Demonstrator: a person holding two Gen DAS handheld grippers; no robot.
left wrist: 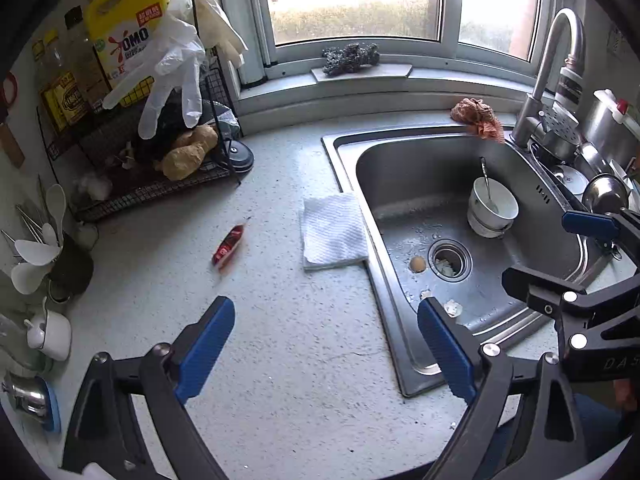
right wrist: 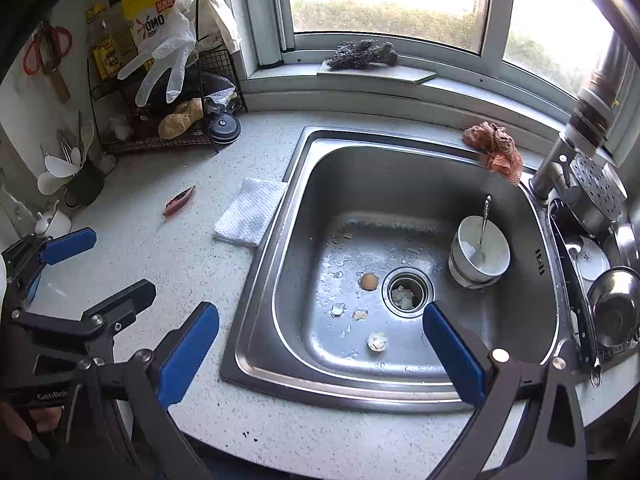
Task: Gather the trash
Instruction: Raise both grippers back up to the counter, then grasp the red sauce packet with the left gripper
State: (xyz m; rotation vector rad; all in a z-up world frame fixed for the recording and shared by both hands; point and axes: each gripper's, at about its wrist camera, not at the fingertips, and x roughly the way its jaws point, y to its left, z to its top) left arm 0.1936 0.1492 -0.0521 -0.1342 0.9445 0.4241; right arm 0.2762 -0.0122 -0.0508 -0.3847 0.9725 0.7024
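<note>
The trash is spread over 2 places. In the sink (right wrist: 280, 208), eggshell pieces (right wrist: 377, 341) lie scattered on the wet steel floor, a brown half shell (right wrist: 369, 281) rests just beside the drain strainer (right wrist: 407, 290), and more pale scraps are caught inside the strainer, probably washed there by water. On the desk (left wrist: 288, 340), a red wrapper (left wrist: 228, 246) lies flat by itself, well apart from the sink, with a folded paper towel (left wrist: 334, 230) set against the sink's left rim, perhaps to soak up splashes.

2 stacked white bowls (right wrist: 480, 256) with a spoon (right wrist: 483, 224) leaning inside are parked at the right of the basin, likely waiting for washing and not trash. An orange cloth (right wrist: 496, 150) is draped over the back rim near the faucet (left wrist: 552, 64).

The left tool (left wrist: 326, 354) is held above the desk edge, tilted downward, its blue pads spread wide with nothing between them. The right tool (right wrist: 320, 354) is held the same way over the sink's front rim, jaws wide and empty. Both appear to be poised for a first pick, and nothing looks collected yet.

Farther out, a wire rack (left wrist: 160, 184) carries a yellow detergent bottle (left wrist: 124, 28) and a hung plastic glove (left wrist: 172, 72), kept off the wet surface.
</note>
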